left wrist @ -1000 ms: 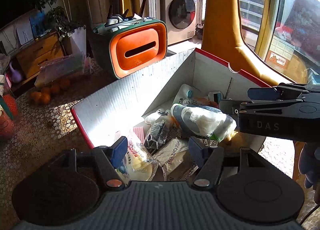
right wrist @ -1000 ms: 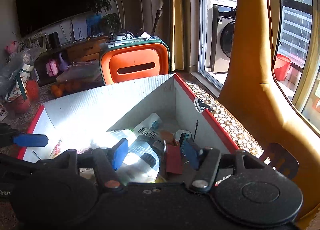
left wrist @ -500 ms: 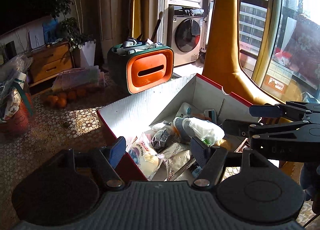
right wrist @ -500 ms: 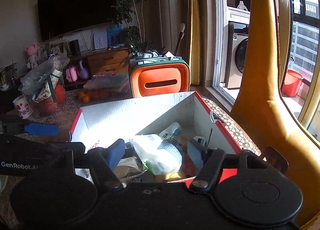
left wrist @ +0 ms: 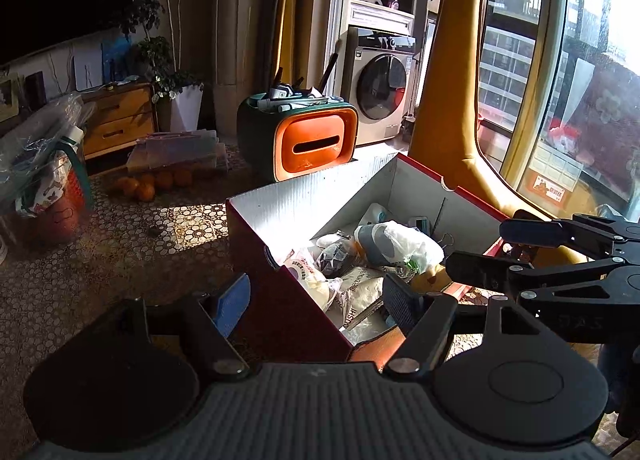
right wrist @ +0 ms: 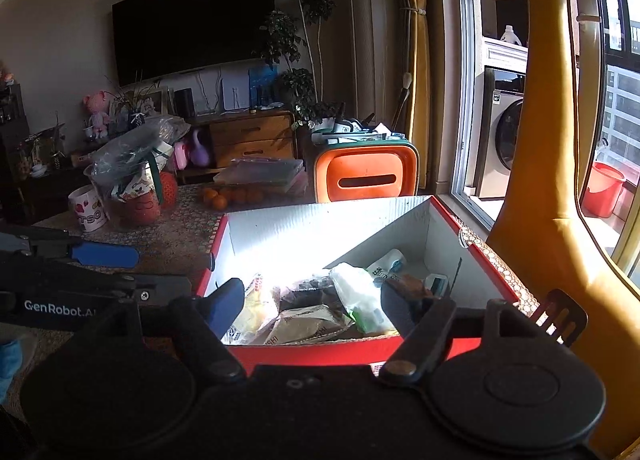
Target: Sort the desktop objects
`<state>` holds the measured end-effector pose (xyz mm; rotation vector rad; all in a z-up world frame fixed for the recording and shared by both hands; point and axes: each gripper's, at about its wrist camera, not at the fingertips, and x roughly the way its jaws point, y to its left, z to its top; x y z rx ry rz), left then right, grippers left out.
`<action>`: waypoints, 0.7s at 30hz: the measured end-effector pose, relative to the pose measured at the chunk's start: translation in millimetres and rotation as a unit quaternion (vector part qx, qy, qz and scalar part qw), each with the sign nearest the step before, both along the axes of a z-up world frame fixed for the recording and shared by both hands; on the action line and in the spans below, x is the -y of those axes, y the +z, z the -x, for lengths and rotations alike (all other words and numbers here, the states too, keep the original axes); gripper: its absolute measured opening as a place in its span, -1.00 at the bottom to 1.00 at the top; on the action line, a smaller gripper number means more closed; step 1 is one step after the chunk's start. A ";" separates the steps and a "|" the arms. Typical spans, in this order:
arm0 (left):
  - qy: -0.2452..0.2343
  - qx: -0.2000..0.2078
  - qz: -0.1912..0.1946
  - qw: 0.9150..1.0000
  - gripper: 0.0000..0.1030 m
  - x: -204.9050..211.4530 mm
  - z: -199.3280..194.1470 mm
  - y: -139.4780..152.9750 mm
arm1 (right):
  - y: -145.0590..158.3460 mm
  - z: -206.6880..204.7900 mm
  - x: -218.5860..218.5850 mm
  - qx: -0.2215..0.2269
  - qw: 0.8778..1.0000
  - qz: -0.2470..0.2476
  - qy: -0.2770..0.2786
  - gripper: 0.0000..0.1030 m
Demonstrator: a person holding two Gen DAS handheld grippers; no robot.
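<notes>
A red cardboard box (left wrist: 300, 200) (right wrist: 320, 232) with white inner walls stands on the patterned tablecloth. It holds several snack packets (left wrist: 316, 280) (right wrist: 304, 324) and a bottle wrapped in a white plastic bag (left wrist: 396, 244) (right wrist: 356, 292). My left gripper (left wrist: 318, 300) (right wrist: 162, 271) hovers behind the box's near left corner. Its jaws are opening and grip nothing. My right gripper (right wrist: 312, 300) (left wrist: 480, 248) hangs over the box's near right edge. Its jaws are also opening, with nothing held between them.
Behind the box stands an orange and green storage bin (left wrist: 316, 140) (right wrist: 366, 176). Oranges (left wrist: 148, 184) (right wrist: 224, 196) and clear plastic folders (left wrist: 180, 148) lie beside it. A red basket with bags (left wrist: 52, 196) and a mug (right wrist: 88, 212) stand at the left. A yellow chair back (left wrist: 448, 100) rises at the right.
Both grippers have drawn back and risen away from the box, and both jaws have widened. The box's contents now look smaller and farther off.
</notes>
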<state>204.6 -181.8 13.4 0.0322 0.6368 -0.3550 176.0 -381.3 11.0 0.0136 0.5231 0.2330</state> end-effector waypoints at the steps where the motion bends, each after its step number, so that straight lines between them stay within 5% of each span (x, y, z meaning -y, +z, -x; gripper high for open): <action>1: 0.001 0.000 0.003 1.000 0.54 -2.6 2.1 0.2 | -0.1 2.7 -1.6 0.002 1.000 -0.002 0.002 0.50; 12: 0.022 -0.006 0.004 1.000 0.76 -20.1 21.2 -5.1 | 0.0 30.5 -11.6 0.014 1.000 -0.013 0.001 0.75; 15: 0.031 -0.009 0.004 0.999 0.96 -23.2 26.2 -4.7 | 1.5 38.4 -10.6 0.017 1.000 -0.019 -0.002 0.81; 21: 0.033 -0.003 0.005 0.999 0.99 -29.3 41.4 -1.4 | 7.5 54.8 -15.1 0.033 0.999 -0.014 -0.002 0.98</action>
